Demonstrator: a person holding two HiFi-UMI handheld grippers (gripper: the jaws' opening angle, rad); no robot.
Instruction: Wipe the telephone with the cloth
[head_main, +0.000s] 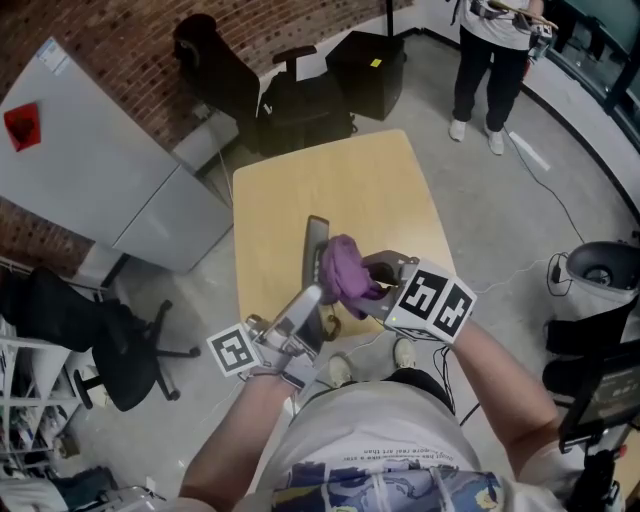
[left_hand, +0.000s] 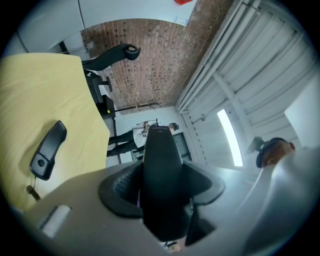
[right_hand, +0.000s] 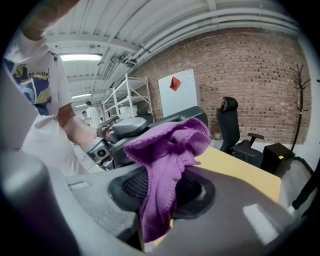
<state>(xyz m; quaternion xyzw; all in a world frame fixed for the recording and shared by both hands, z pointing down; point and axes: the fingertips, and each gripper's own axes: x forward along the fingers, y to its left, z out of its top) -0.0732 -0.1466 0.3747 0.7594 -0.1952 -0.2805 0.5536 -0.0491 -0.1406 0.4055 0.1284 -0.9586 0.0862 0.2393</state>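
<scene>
My left gripper (head_main: 303, 318) is shut on a black telephone handset (head_main: 315, 248), which it holds lifted and slanted over the near part of the wooden table (head_main: 290, 190). In the left gripper view the handset (left_hand: 160, 175) stands up between the jaws. A bunched purple cloth (head_main: 346, 270) is clamped in my right gripper (head_main: 380, 280) and rests against the handset's right side. From the right gripper view the cloth (right_hand: 167, 150) hangs out of the jaws, with the dark handset (right_hand: 177, 116) right behind it.
A second black oblong piece (left_hand: 48, 149) with a short cord lies on the table near its front edge. Black office chairs (head_main: 215, 65) and a black case (head_main: 365, 70) stand beyond the table. A person (head_main: 490, 60) stands at the back right. A grey cabinet (head_main: 90, 160) is left.
</scene>
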